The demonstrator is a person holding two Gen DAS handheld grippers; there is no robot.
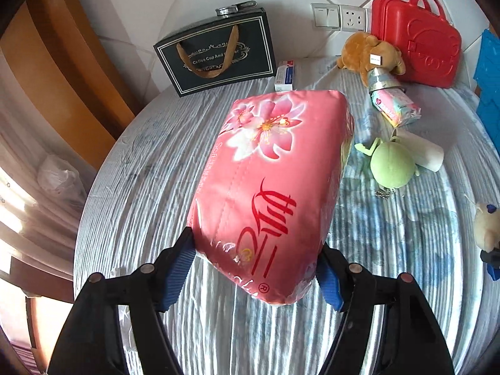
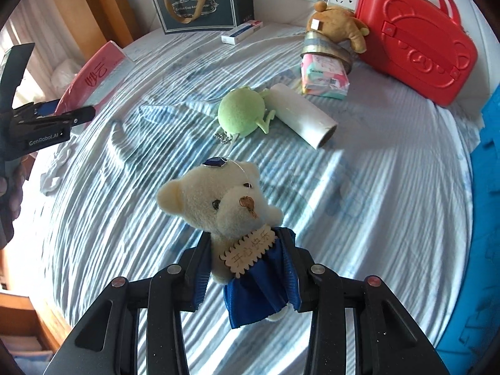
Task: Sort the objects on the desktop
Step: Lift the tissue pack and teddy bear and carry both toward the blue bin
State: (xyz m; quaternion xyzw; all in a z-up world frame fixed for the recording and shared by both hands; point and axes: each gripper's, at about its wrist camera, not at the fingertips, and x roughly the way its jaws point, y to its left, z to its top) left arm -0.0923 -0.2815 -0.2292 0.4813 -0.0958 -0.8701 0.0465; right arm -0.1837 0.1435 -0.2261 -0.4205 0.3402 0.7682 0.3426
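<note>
Striped bed sheet (image 2: 359, 203) — on it a green plush (image 2: 240, 114), white roll (image 2: 303, 115), red case (image 2: 415, 37).

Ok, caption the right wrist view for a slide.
Right gripper holds a cream bear above the striped sheet.

I have the pink tissue pack (image 1: 268, 187) clamped at its near end, jutting forward; the cream bear (image 2: 225, 212) in blue sits pinched upright between my other claw's fingers
</note>
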